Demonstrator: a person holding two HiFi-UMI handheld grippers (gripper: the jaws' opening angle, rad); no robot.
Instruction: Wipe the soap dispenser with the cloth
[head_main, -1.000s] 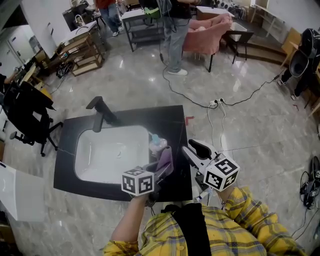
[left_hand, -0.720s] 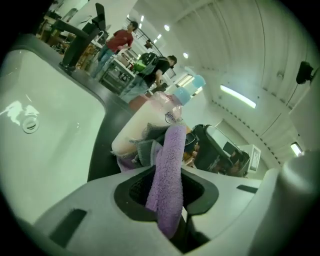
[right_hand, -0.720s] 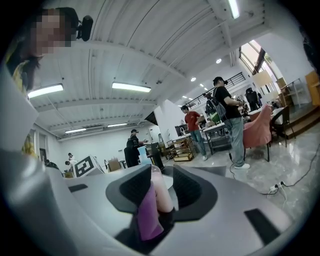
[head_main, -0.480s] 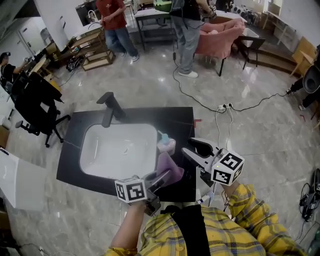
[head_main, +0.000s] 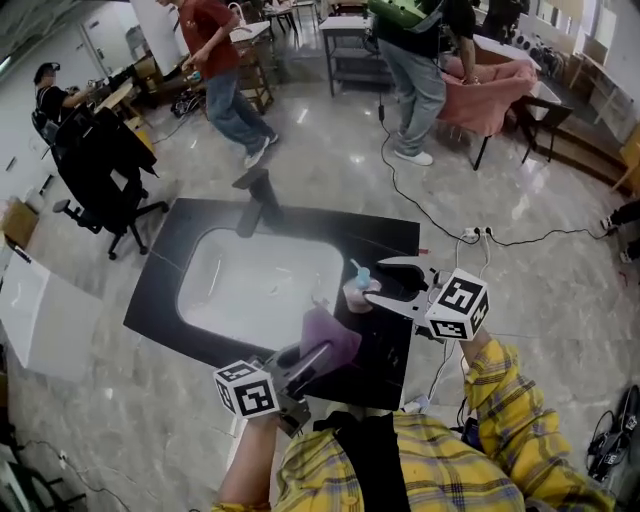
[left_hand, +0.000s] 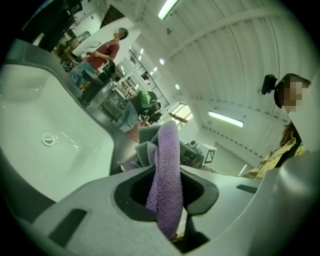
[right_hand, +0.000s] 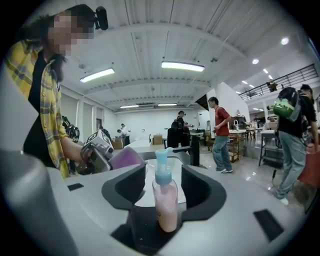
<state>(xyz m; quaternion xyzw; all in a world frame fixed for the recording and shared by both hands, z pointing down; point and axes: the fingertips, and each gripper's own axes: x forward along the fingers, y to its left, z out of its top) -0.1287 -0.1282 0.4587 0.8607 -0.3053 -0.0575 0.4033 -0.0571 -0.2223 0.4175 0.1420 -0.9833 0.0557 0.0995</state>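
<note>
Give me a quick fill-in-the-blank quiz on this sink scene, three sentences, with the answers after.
The left gripper grips a ____ cloth. The dispenser has a ____ pump. The sink sits in a ____ counter.
Missing words: purple; blue; black.

Reading as an open lab/workshop hall: a bare sink counter (head_main: 340, 228) is standing alone on polished stone floor (head_main: 330, 140), a cable (head_main: 418, 205) and power strip (head_main: 478, 234) are trailing across it, people (head_main: 222, 70) are moving among an office chair (head_main: 105, 165) and a metal rack (head_main: 345, 45), and strip lights (right_hand: 182, 66) are glowing overhead.
</note>
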